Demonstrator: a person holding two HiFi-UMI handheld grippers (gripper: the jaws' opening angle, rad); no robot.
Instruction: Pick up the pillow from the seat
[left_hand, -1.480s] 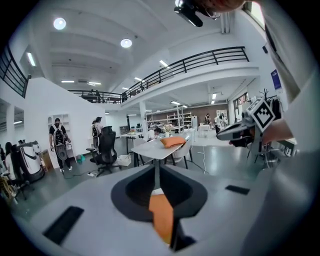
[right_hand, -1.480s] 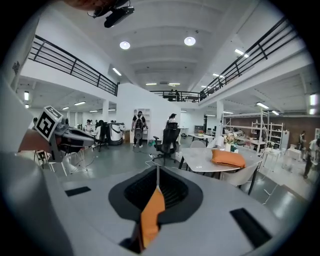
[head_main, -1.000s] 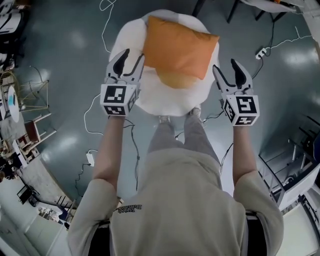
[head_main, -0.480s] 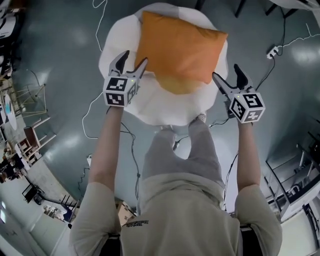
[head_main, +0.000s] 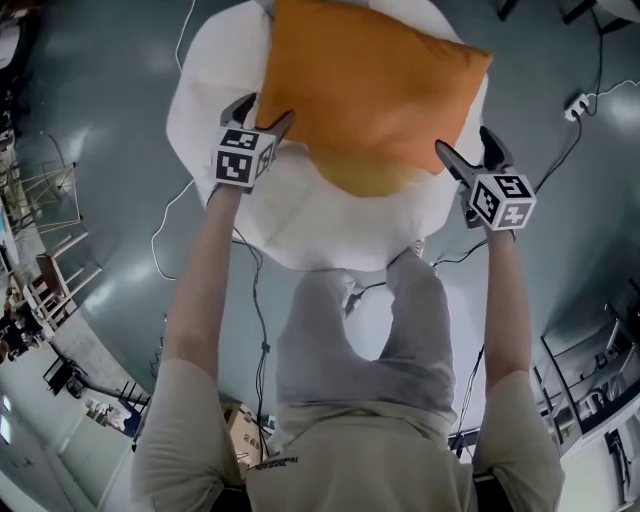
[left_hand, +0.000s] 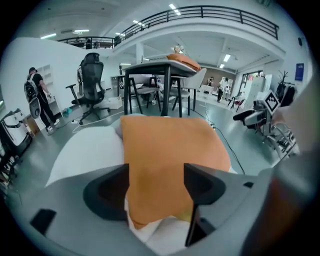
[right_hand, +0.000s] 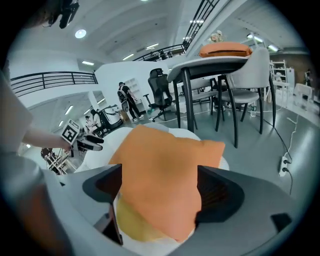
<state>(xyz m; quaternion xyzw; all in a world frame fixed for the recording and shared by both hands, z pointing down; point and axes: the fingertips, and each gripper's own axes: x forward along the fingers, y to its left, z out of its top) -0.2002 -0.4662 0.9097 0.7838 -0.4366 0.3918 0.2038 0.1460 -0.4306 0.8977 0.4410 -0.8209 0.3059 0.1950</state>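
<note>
An orange pillow (head_main: 370, 85) lies on a round white seat (head_main: 320, 225), with a yellow underside showing at its near edge. My left gripper (head_main: 262, 110) is at the pillow's near left corner, its jaws opening. The right gripper (head_main: 465, 143) is at the near right corner, jaws also opening. In the left gripper view the pillow (left_hand: 170, 145) fills the gap ahead of the left gripper (left_hand: 156, 171), and the pads do not press it. In the right gripper view the pillow (right_hand: 160, 150) sits likewise ahead of the right gripper (right_hand: 159, 175).
Cables and a power strip (head_main: 578, 100) lie on the grey floor around the seat. Beyond the seat stand a black-legged table (left_hand: 150, 75) with chairs and an office chair (left_hand: 90, 82). Another orange cushion (right_hand: 225, 49) rests on the table. A person (left_hand: 37, 97) stands far left.
Both grippers have moved forward to the pillow's two near corners, and their jaws have spread wider. The seat and pillow now sit closer in the head view.
</note>
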